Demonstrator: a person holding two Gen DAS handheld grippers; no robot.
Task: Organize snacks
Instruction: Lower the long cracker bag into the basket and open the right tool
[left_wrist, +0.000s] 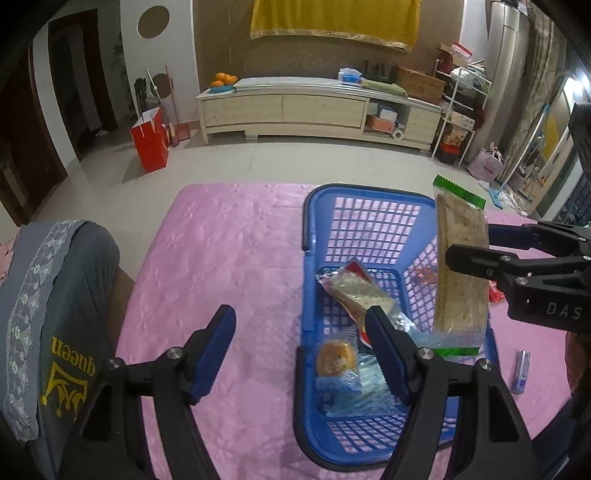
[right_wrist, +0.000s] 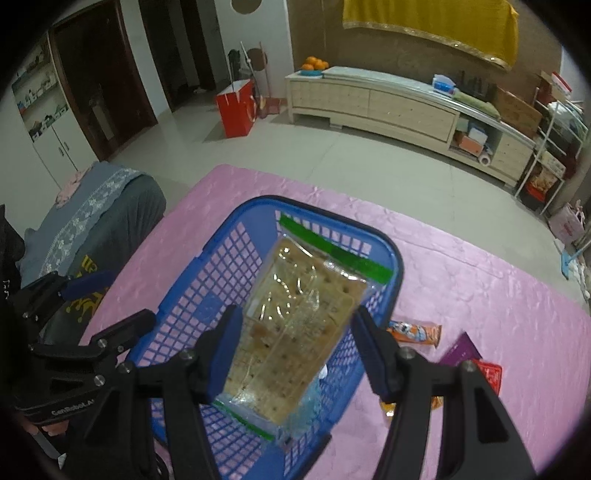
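A worktop (left_wrist: 229, 258) under a crinkled pink cloth carries everything here. At its left edge stands a chair back draped in a grey cover (left_wrist: 62, 295) with lace trim and a yellow crown print.

On the cloth sits a blue plastic basket (left_wrist: 314, 206) with lattice walls. Inside it, in the left wrist view, lie a cracker pack with red ends (left_wrist: 354, 291) toward the middle and a clear-wrapped round bun (left_wrist: 336, 360) nearer the camera.

The right tool (right_wrist: 291, 350) is clamped on a cracker pack with green ends (right_wrist: 295, 321), its blue pads pressing on the pack's two long sides. The pack hangs in the air above the basket's open top; in the left wrist view it stands nearly upright over the basket's right wall, touching nothing but the tool.

The left tool (left_wrist: 299, 350) hangs with its fingers apart and nothing between them, one finger over bare pink cloth to the left of the basket and the other over the basket's interior.

Outside the basket, on the cloth to its right, smaller snacks lie loose: an orange wrapper (right_wrist: 417, 332) just beside the basket wall, then a purple packet (right_wrist: 461, 350) and a red packet (right_wrist: 489, 373) touching one another. A small purple-blue stick pack (left_wrist: 521, 373) lies apart near the worktop's near right side.
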